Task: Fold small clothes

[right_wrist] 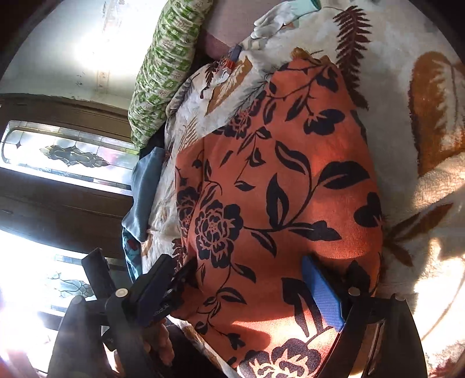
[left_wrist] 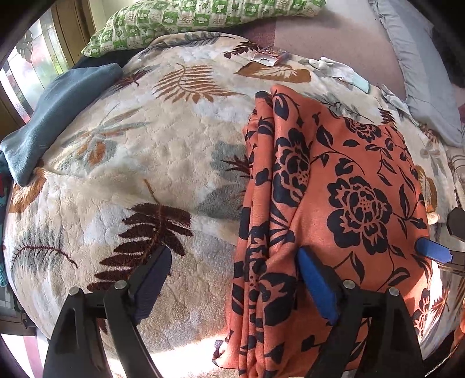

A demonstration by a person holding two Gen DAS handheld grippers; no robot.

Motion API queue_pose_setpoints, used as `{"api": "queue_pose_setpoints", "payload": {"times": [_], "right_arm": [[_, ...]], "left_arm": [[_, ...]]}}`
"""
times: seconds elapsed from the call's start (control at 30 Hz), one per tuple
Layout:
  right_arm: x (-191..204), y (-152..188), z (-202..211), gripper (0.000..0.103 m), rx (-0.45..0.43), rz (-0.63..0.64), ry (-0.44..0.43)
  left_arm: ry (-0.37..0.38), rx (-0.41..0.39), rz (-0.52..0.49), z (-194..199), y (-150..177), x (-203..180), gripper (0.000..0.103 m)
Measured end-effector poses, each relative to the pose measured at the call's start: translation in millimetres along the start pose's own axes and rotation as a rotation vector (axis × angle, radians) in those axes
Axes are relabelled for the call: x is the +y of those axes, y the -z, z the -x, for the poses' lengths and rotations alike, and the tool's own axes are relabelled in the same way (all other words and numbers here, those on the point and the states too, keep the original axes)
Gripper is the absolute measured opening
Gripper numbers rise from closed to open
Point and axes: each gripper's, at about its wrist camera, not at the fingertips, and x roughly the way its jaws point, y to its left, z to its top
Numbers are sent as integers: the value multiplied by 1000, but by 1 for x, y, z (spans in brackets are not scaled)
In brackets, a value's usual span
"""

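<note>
Both grippers, left (left_wrist: 232,279) and right (right_wrist: 247,286), gape unclenched over the folded orange cloth's (left_wrist: 334,203) near edge

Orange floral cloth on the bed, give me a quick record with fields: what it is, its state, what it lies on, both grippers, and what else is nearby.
item: orange floral cloth, dark flower print
state: folded, layered edges along its left side in the left wrist view
surface: cream leaf-print blanket
left gripper: open, one blue finger over the cloth, the other over the blanket
right gripper: open, over the cloth's near end, nothing pinched
nearby: blue garment, green patterned pillow, white glove
</note>
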Motion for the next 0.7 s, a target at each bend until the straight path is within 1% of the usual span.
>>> {"api": "queue_pose_setpoints", "payload": {"times": [0.07,0.13,0.17,0.23,0.27,0.33,0.4,0.47,0.5,0.53,0.57,0.6,0.63,0.67,0.7], "right_arm": [[5,-1,13,91,-22,0,9],[5,-2,32,91,-79,18,-19],[3,-3,40,91,-112,23,-7],[-7,-10,53,91,-163,5,23],[-14,-14,57,91,-173,-15,15],[-28,-25,61,91,-197,-32,12],[-39,-33,55,91,-195,-29,12],[-53,-38,43,91,-156,-57,-18],[-60,-38,35,91,-134,-75,-12],[-66,-37,28,91,-117,-90,5],[-69,-36,20,91,-103,-99,4],[-68,-34,16,91,-104,-91,-9],[-65,-33,14,92,-105,-70,-13],[-60,-33,10,90,-83,-51,-15],[-56,-33,4,82,-54,-40,-5]], "left_arm": [[34,-24,25,9,-2,6,89],[76,-62,55,17,-6,13,89],[104,-72,76,19,-9,17,89],[188,-59,119,16,-17,23,89],[242,-44,133,11,-22,25,89],[317,-14,144,0,-29,23,89],[349,19,133,-12,-31,18,89],[351,45,113,-23,-30,11,89],[347,58,105,-28,-29,8,89],[346,59,96,-30,-28,6,83],[354,54,77,-31,-27,3,67],[384,63,63,-32,-26,0,58],[380,69,70,-32,-27,-3,53],[371,74,69,-32,-28,-6,43],[365,72,57,-31,-28,-10,41]]}}
